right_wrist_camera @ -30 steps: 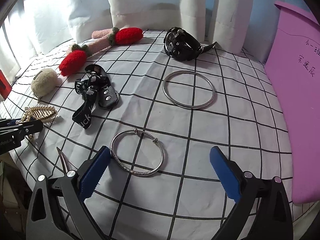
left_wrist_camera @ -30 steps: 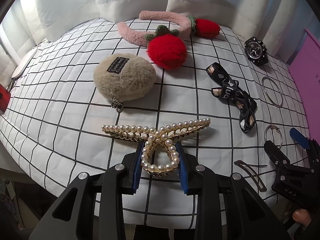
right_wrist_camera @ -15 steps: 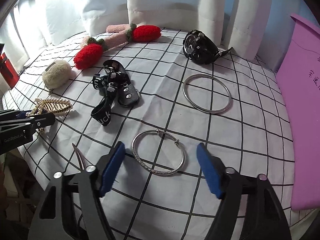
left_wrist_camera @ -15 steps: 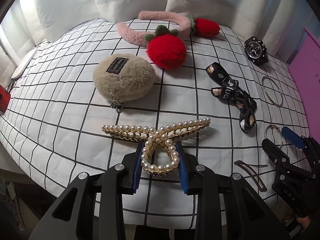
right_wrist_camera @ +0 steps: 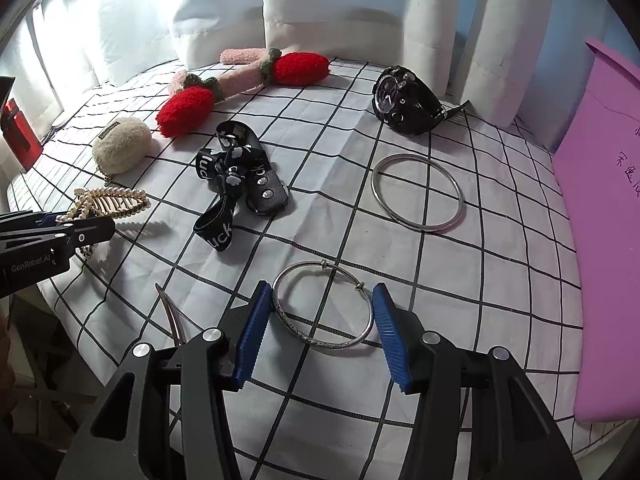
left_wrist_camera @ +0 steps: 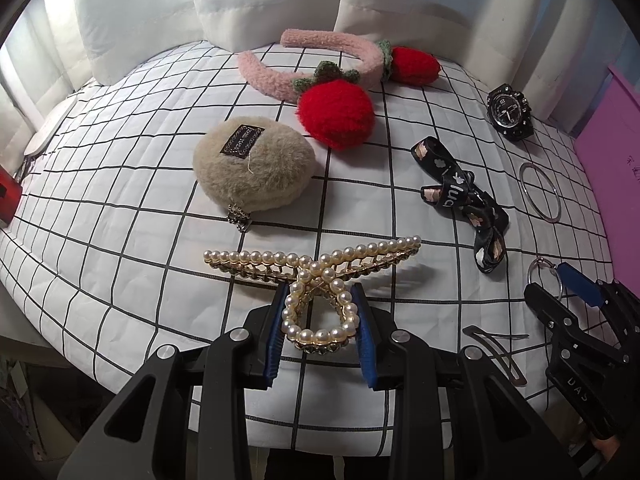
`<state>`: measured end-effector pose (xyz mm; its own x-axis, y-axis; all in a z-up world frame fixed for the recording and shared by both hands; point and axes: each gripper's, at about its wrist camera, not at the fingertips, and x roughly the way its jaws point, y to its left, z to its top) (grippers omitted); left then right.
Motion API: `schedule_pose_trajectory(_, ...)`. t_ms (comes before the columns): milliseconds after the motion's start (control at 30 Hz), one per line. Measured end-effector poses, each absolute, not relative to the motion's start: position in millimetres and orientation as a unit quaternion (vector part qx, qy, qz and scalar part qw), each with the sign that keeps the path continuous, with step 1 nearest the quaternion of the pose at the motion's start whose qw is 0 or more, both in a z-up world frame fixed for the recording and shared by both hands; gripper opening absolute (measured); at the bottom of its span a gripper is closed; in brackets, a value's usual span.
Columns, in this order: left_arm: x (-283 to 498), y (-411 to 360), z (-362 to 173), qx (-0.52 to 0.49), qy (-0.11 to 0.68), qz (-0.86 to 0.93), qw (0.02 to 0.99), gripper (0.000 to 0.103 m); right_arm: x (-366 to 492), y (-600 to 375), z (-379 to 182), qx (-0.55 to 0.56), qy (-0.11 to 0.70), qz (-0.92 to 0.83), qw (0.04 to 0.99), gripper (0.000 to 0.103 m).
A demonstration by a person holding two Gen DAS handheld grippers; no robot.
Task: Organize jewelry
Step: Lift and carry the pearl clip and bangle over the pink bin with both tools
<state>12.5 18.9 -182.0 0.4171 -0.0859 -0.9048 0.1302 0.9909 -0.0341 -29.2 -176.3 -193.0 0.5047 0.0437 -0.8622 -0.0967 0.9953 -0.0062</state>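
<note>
My left gripper (left_wrist_camera: 320, 320) is shut on the round handle of a pearl hair claw (left_wrist_camera: 316, 276) at the near edge of the checked cloth; it also shows in the right wrist view (right_wrist_camera: 104, 204). My right gripper (right_wrist_camera: 320, 316) has its blue pads on both sides of a thin silver bangle (right_wrist_camera: 323, 306), touching or almost touching it; the bangle lies on the cloth. In the left wrist view the right gripper (left_wrist_camera: 560, 284) sits at the far right by that bangle (left_wrist_camera: 540, 272).
On the cloth lie a larger silver ring (right_wrist_camera: 418, 192), a black watch (right_wrist_camera: 404, 100), a black ribbon bow (right_wrist_camera: 236, 180), a beige fluffy clip (left_wrist_camera: 254, 164), a pink strawberry headband (left_wrist_camera: 332, 76) and a metal hair clip (left_wrist_camera: 496, 350). A purple folder (right_wrist_camera: 600, 200) stands at right.
My right gripper moved forward over the thin bangle and its jaws narrowed around it. My left gripper stayed shut on the pearl claw without moving.
</note>
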Motion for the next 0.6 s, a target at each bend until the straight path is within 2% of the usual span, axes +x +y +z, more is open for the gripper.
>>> schedule_pose_trajectory(300, 11.6, 14.3, -165.3, 0.023, 0.524, -0.077, 0.848, 0.03, -29.4, -181.5, -171.2, -0.013, 0.482, 0.04, 0.875, 0.05)
schedule_pose_trajectory(600, 14.6, -4.3, -125.7, 0.032, 0.491, -0.105, 0.864, 0.03, -31.7, -201.0, -126.9, 0.012, 0.45, 0.022, 0.892, 0.05)
